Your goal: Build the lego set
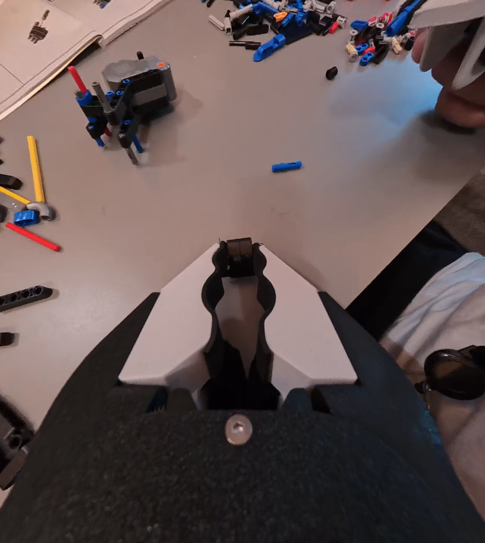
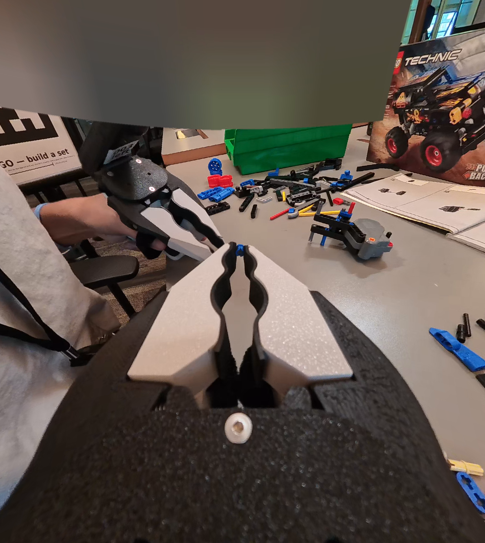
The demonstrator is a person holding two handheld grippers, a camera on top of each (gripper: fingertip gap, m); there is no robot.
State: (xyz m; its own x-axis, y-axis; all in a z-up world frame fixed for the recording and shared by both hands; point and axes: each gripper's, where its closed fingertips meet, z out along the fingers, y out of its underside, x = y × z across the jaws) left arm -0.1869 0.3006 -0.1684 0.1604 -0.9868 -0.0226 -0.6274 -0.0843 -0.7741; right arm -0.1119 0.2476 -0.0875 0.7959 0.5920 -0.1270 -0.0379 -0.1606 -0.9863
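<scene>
My left gripper (image 1: 239,249) is shut on a small black lego piece (image 1: 239,257) and holds it above the grey table (image 1: 235,191). My right gripper (image 2: 239,249) is shut on a small blue pin (image 2: 239,249). In the right wrist view the left gripper (image 2: 217,242) sits just left of my right fingertips, nearly touching. The half-built model, a grey motor block with black beams and blue pins (image 1: 126,100), stands on the table at far left; it also shows in the right wrist view (image 2: 353,232). A loose blue pin (image 1: 286,166) lies mid-table.
Open instruction booklet (image 1: 30,44) at far left. Piles of loose pieces (image 1: 294,23) at the back, more at left (image 1: 15,191). A black beam (image 1: 16,298) lies near. A green bin (image 2: 288,147) and the set's box (image 2: 447,117) stand behind. The table edge (image 1: 397,264) runs on the right.
</scene>
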